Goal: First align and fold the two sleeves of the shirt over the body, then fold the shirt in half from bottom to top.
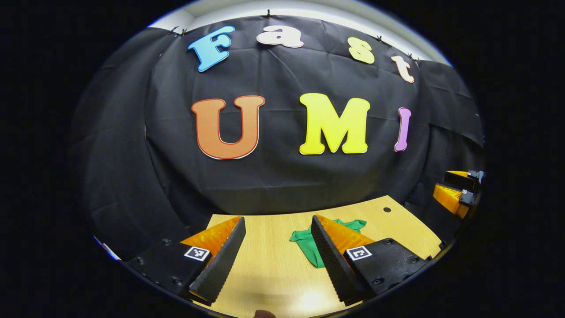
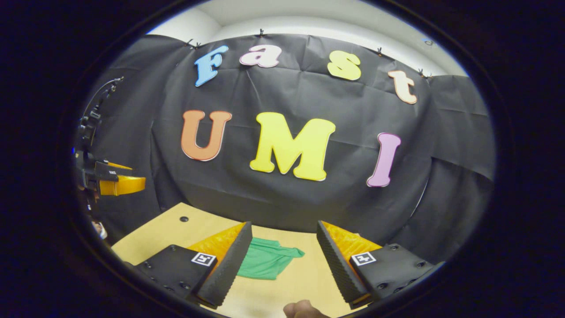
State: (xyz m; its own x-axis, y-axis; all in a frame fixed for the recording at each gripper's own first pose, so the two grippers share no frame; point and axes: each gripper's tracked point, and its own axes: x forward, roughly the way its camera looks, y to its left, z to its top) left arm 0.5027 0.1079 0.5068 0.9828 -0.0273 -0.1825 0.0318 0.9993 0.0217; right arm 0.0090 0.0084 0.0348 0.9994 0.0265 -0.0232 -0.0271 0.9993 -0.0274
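Presently both grippers are held level above the light wooden table [image 1: 273, 265], fingers spread wide and holding nothing. The left gripper [image 1: 276, 247] and right gripper [image 2: 282, 256] each face the crumpled green cloth shirt [image 2: 265, 263] lying on that table.

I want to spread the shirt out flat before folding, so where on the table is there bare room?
The green shirt lies bunched near the table's far edge by the black cloth wall. Bare wood runs from the shirt toward the near edge, between the open left gripper fingers. More bare wood lies around the small hole at the far corner. Nothing else crowds the top.
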